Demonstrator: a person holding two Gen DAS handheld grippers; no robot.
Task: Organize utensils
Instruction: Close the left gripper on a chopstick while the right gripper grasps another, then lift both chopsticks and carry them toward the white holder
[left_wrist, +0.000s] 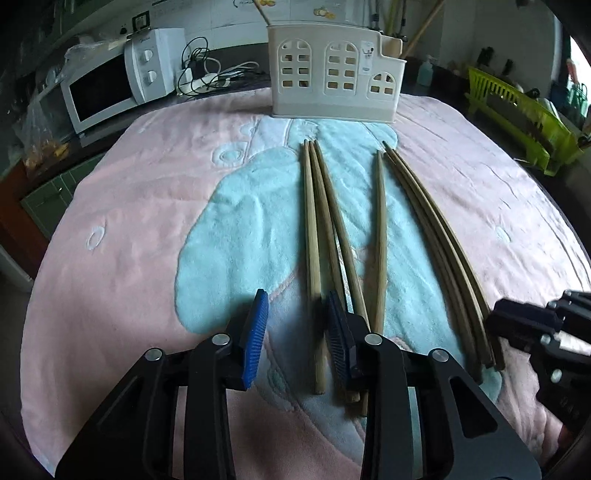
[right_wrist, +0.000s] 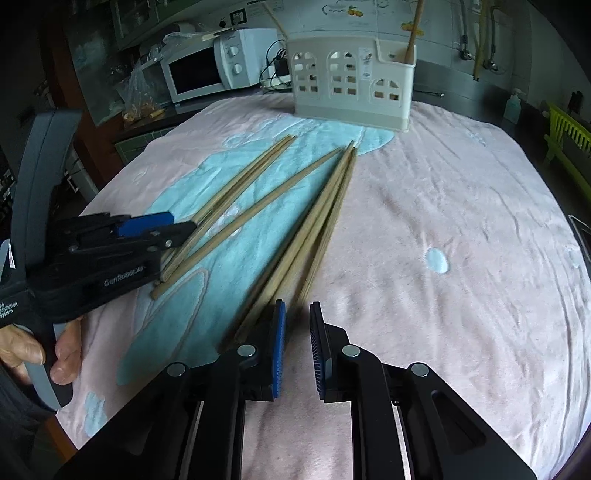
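Left gripper (left_wrist: 297, 332) open, ribbed blue pads (left_wrist: 255, 339) straddling one slim wooden chopstick (left_wrist: 312, 258) at 6 o'clock on plush pink towel (left_wrist: 147, 206). Right gripper (right_wrist: 297, 347) open, empty. Perforated cream caddy (left_wrist: 334, 77) at 12 o'clock.

Home kitchen: microwave (left_wrist: 110, 85), dish rack (left_wrist: 517, 122)

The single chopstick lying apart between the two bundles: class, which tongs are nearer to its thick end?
Left. The left tongs are open right beside the single chopstick, their right finger next to its thick end. The right tongs sit farther off, beyond the right-hand bundle.
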